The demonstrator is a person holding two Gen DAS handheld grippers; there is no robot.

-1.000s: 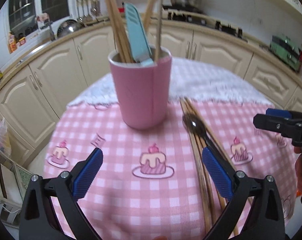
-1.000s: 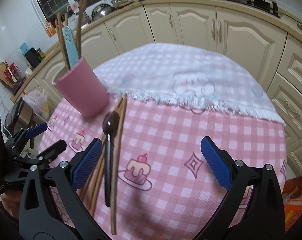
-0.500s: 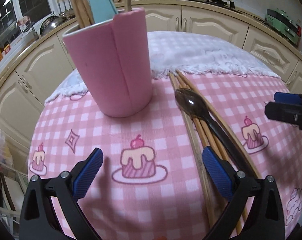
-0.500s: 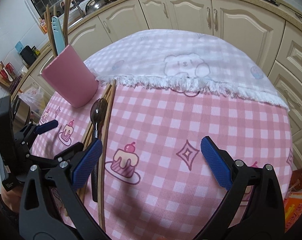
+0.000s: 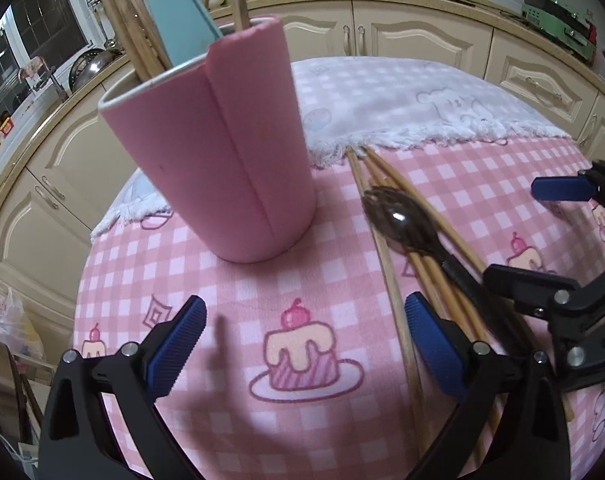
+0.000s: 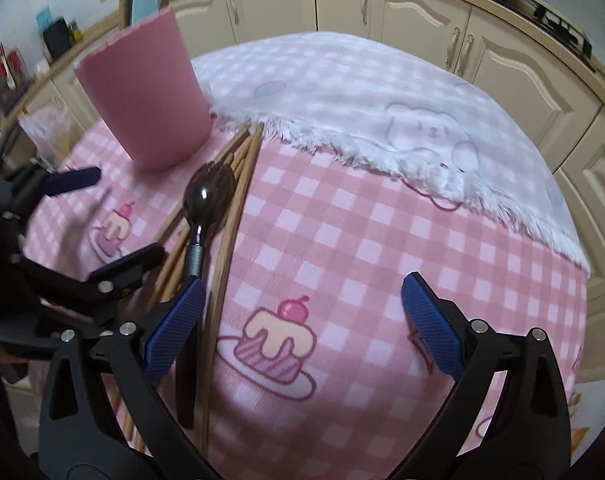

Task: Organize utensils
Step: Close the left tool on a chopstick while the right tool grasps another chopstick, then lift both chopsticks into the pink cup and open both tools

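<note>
A pink cup [image 5: 222, 152] stands on the pink checked tablecloth and holds wooden sticks and a light blue utensil [image 5: 174, 12]. To its right a black spoon [image 5: 406, 220] lies on top of a bundle of wooden chopsticks [image 5: 398, 304]. My left gripper [image 5: 306, 340] is open and low over the cloth in front of the cup, with its right finger beside the chopsticks. My right gripper [image 6: 302, 328] is open, and its left finger sits at the spoon [image 6: 208, 200] handle and the chopsticks [image 6: 230, 232]. Neither holds anything. Each gripper shows in the other's view: the right gripper [image 5: 538, 236] and the left gripper [image 6: 102, 220].
A white fringed cloth with a bear print [image 6: 422, 128] covers the far half of the round table. Cream kitchen cabinets [image 5: 422, 36] curve around behind it. A plastic bag [image 5: 6, 320] sits low beyond the table's left edge.
Both grippers have come down and forward, closer to the cup and the utensils. The right gripper has moved in toward the spoon handle, near the left gripper.
</note>
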